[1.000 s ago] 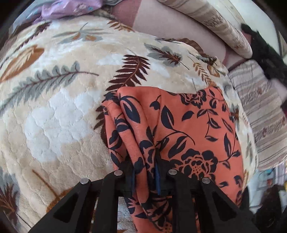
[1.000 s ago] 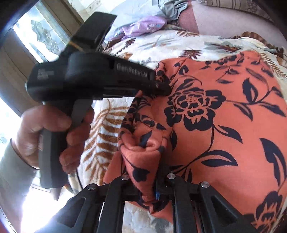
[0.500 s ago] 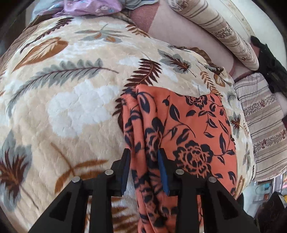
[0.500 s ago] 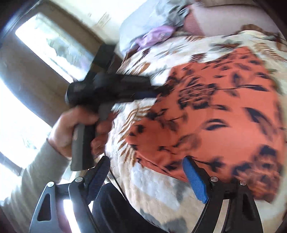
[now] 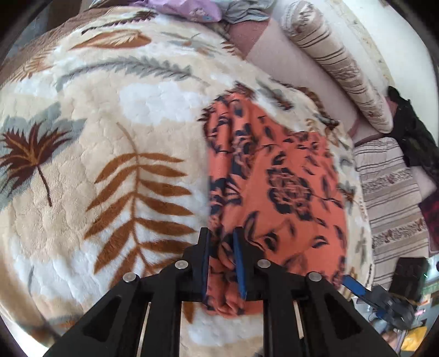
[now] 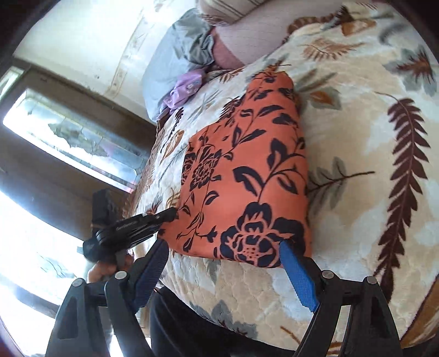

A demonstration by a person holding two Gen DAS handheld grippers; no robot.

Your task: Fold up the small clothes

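An orange garment [image 5: 288, 178] with dark blue flowers lies folded on the leaf-patterned blanket [image 5: 109, 137]. My left gripper [image 5: 221, 233] has the garment's bunched near-left edge between its pads, and its jaws are closing on it. The right wrist view shows the same garment [image 6: 247, 170] as a flat rectangle, with the left gripper [image 6: 171, 214] pinching its left corner. My right gripper [image 6: 223, 247] stands wide open just above the garment's near edge, with nothing gripped. Its blue finger [image 5: 354, 285] shows at the lower right of the left wrist view.
A purple cloth [image 5: 178, 8] and a grey cloth [image 5: 241, 11] lie at the far end of the bed. A striped bolster [image 5: 337, 63] and a striped cover [image 5: 392, 197] lie to the right, near dark clothing [image 5: 411, 131]. A window [image 6: 68, 137] is on the left.
My right gripper let go of the bunched garment, opened wide and drew back. My left gripper loosened, then closed again on the edge as it slid back. The garment now lies flatter.
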